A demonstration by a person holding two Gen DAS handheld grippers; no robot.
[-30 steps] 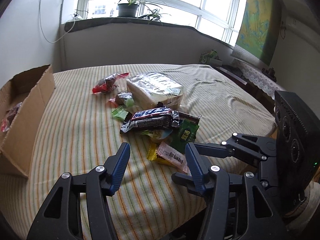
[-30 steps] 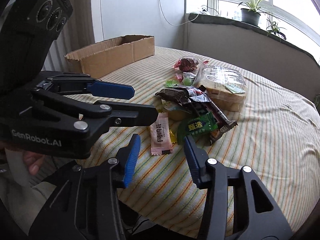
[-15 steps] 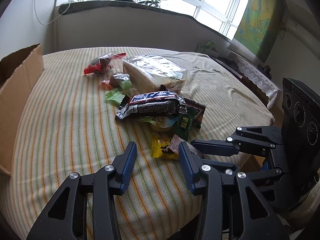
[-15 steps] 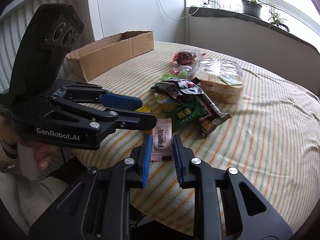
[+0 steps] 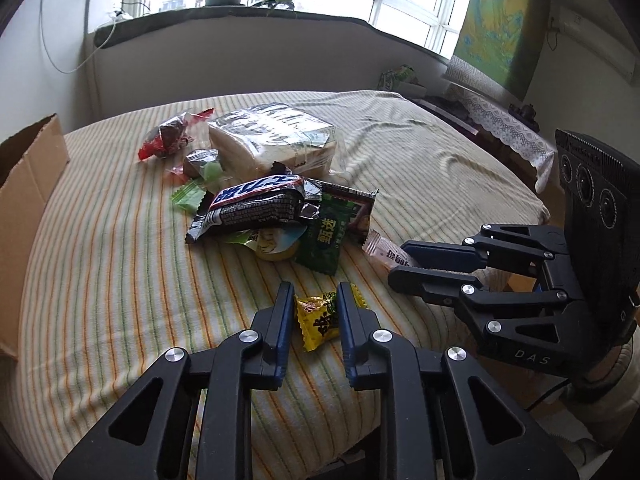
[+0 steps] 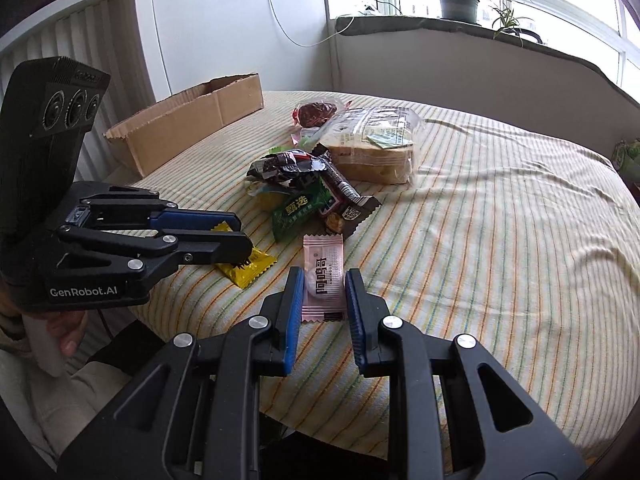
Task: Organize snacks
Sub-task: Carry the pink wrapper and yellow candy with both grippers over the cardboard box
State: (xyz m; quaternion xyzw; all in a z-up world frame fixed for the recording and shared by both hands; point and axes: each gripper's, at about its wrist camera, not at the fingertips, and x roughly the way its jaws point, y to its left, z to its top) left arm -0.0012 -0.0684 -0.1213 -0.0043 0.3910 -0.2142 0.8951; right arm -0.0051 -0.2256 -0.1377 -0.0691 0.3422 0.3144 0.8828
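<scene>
While both tools reach in low over the near edge of the striped bed (image 5: 120, 280), the left gripper (image 5: 314, 306) levels its blue jaws on either side of a yellow candy packet (image 5: 318, 318), pinching it against the cover. The right gripper (image 6: 322, 294) lies nearly flat as well, its jaws closed onto the sides of a pink sachet (image 6: 323, 276) that rests lengthwise between them. Just beyond both lies the heap of snacks: a green packet (image 6: 296, 214), a dark chocolate bar wrapper (image 5: 256, 208) and a wrapped sandwich (image 5: 276, 142). A cardboard box (image 6: 188, 124) stands open at the bed's far left.
</scene>
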